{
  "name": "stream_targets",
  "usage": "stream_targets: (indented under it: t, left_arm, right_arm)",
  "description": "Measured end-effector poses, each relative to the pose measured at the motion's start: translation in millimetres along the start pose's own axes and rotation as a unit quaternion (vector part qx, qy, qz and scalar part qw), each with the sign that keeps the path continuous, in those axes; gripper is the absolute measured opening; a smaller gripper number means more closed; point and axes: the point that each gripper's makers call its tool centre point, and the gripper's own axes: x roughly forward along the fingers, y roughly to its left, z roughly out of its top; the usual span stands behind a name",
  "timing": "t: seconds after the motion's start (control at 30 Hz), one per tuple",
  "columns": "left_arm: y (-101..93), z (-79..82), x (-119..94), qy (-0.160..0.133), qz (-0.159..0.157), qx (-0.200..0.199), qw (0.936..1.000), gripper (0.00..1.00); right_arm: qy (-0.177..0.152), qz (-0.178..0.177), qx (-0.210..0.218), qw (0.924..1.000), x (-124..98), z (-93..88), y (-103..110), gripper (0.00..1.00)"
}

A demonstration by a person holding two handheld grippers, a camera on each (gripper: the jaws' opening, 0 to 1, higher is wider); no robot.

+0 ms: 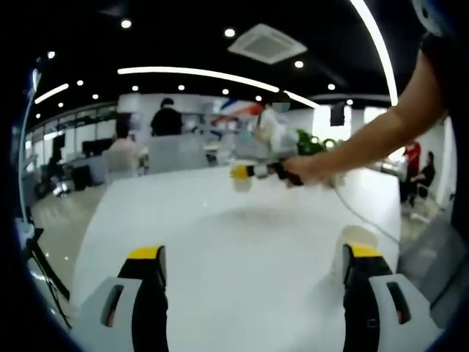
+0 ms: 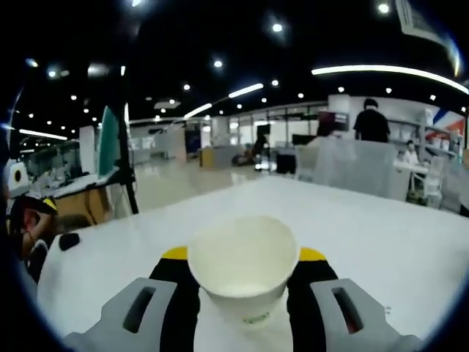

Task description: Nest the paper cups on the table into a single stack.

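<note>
Right tool [image 2: 243,282] grips a white paper cup [image 2: 243,268] between its two jaws, mouth up and open toward the camera; in the right gripper view the cup sits at about 6 o'clock, close to the lens, and as far as I can see nothing is nested inside it. From the left gripper view the same right tool [image 1: 245,171] shows at roughly 12 o'clock, held out by the person's hand [image 1: 311,170] above the white bench [image 1: 220,249], with the held cup at its tip clear of the surface.

Left tool [image 1: 253,275] stands wide, its jaws well apart at 7 and 5 o'clock, and carries nothing. A second cup [image 1: 355,238] rests on the bench just beside the left tool's 5 o'clock jaw, partly hidden behind it; whether it is a single cup or several already nested I cannot tell.

Judged from this, the stacking is in its early or middle part: one cup is lifted and ready to be carried, one cup or base waits on the bench, and the two are well apart. What remains, as I read it, is to bring the held cup over the standing one, lower it in straight, and let go. I see no other loose cups on the bench, though the far edges are blurred.
</note>
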Motion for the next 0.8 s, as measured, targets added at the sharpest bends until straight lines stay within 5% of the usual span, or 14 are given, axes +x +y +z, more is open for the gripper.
stream_targets:
  t: [0.5,0.8]
  left_arm:
    - [-2.5,23.0,-1.7,-0.012,0.006,0.011,0.9999,0.98]
    - [10.4,20.5,-0.4,0.018,0.017,-0.010,0.9997,0.98]
  right_arm:
    - [0.008,-0.004,0.000,1.0000,-8.4,51.3,0.6,0.43]
    - [0.008,-0.009,0.007,0.9999,-10.9,73.0,-0.7,0.43]
